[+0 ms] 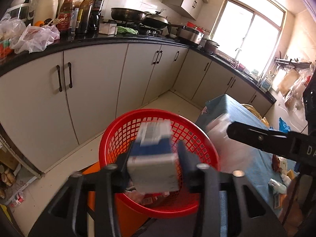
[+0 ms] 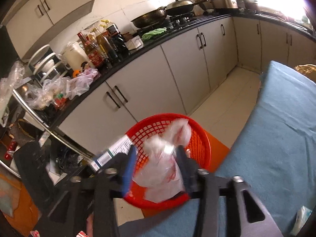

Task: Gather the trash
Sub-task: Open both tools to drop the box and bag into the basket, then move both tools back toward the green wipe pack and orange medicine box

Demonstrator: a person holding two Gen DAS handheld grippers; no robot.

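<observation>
My left tool [image 1: 154, 164] was clenched on a blue and grey cardboard carton [image 1: 153, 158], the box pinched between its two fingers and sticking out forward, blurred. It hung directly over the mouth of the red plastic mesh basket [image 1: 189, 136], which sat just ahead of and below the tool, with scraps of wrappers lying in its bottom. An orange box-like thing [image 1: 92, 172] stood against the basket on the tool's left side.

My right tool [image 2: 156, 164] was clamped on a crumpled clear plastic bag with red print [image 2: 164, 162]; the bag bulged forward from between the fingers and hung over the basket's [image 2: 199, 138] near rim. To that tool's left, the carton [image 2: 112, 154] showed as a white printed end, close beside the bag; I could not tell whether they touched.

The blue cloth-covered desk [image 2: 276, 128] lay to the right of both tools, its edge beside the basket. Beyond the basket ran the grey kitchen cabinets [image 1: 94, 83] under a black countertop [image 1: 110, 38] crowded with dark sauce bottles [image 1: 85, 13] and two woks [image 1: 138, 16].
</observation>
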